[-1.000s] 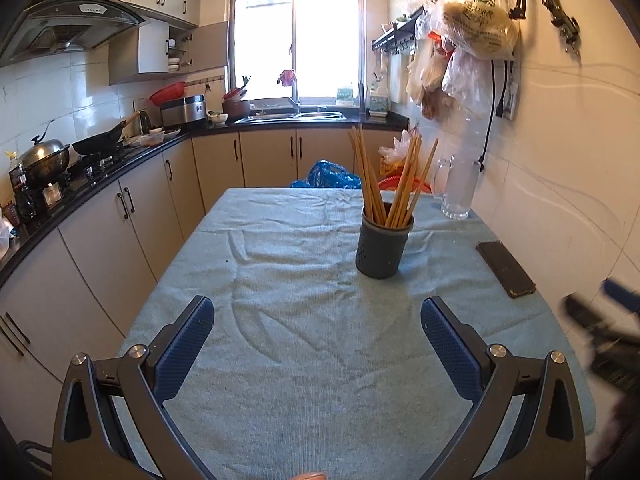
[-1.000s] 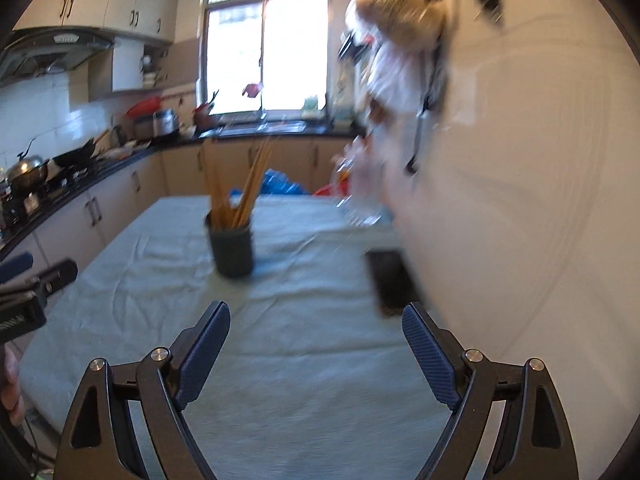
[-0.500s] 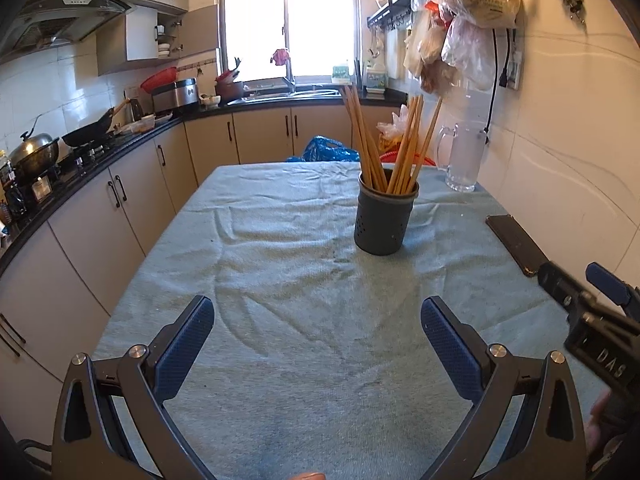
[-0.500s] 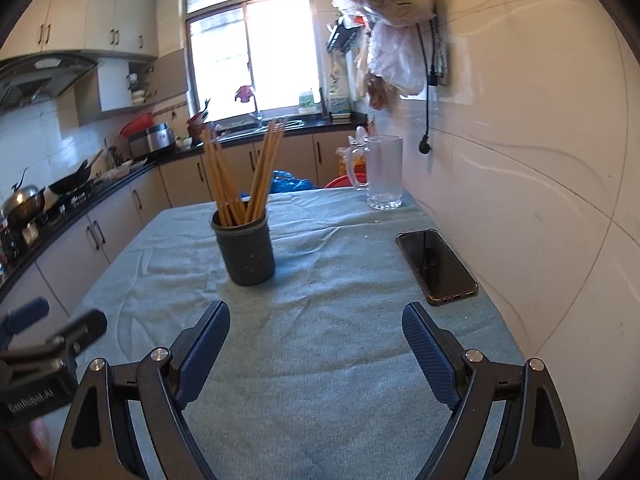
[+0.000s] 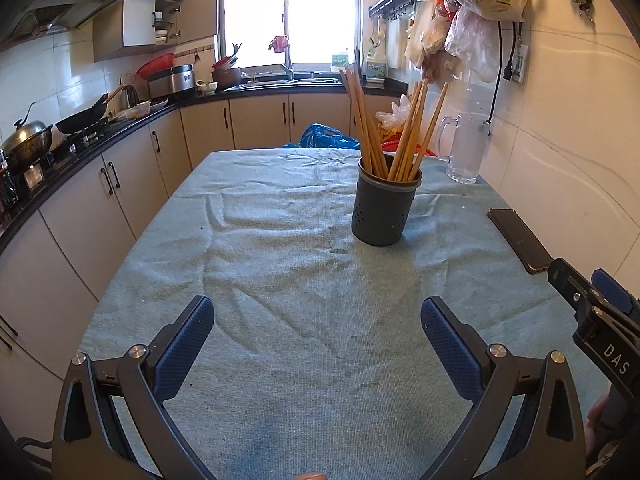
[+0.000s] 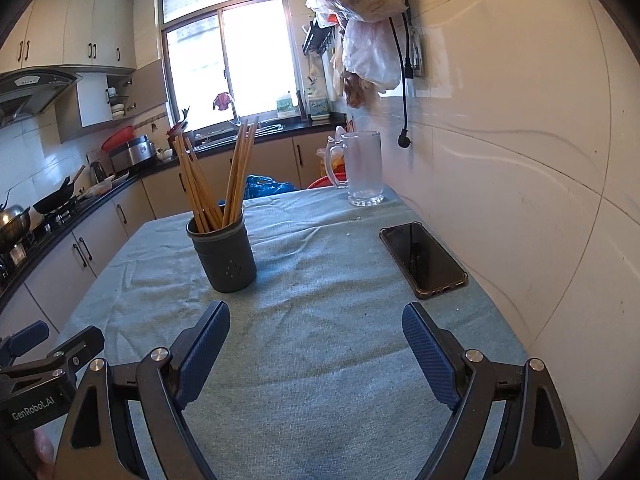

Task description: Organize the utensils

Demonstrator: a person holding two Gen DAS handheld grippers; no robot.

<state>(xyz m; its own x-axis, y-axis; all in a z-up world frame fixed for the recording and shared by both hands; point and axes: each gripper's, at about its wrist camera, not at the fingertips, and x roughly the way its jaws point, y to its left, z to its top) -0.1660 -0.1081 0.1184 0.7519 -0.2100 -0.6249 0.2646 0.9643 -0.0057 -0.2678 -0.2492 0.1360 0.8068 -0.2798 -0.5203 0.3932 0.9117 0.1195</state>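
A bundle of long, slender wooden chopsticks [image 5: 394, 128] stands fanned out in a dark grey cylindrical holder [image 5: 384, 208] with small drain holes punched in its wall. The holder sits upright on the desk [image 5: 280, 280], ahead of the left tongs [image 5: 318, 336] and slightly toward their right finger; from the right tongs [image 6: 316, 344] it lies ahead and off to their left side, well apart from both.

The desk is covered by a pale green, towel-like cloth [image 6: 320, 320] with soft wrinkles and a nubby weave. Both pairs of tongs hover low over the near end of this cloth, each spread wide with nothing between its blue, cross-hatched rubber pads [image 5: 184, 344].

A flat black smartphone [image 6: 422, 258] in a clear-edged case lies ahead of the right tongs, just past their right finger and near the white tiled wall [image 6: 520, 160]. Farther on, a frosted glass mug [image 6: 362, 168] with a handle stands at the far end of the desk, beyond the holder. Plastic bags [image 6: 360, 0] hang from the wall above it.

Nothing stands between either pair of tongs and the holder; only bare cloth lies there.
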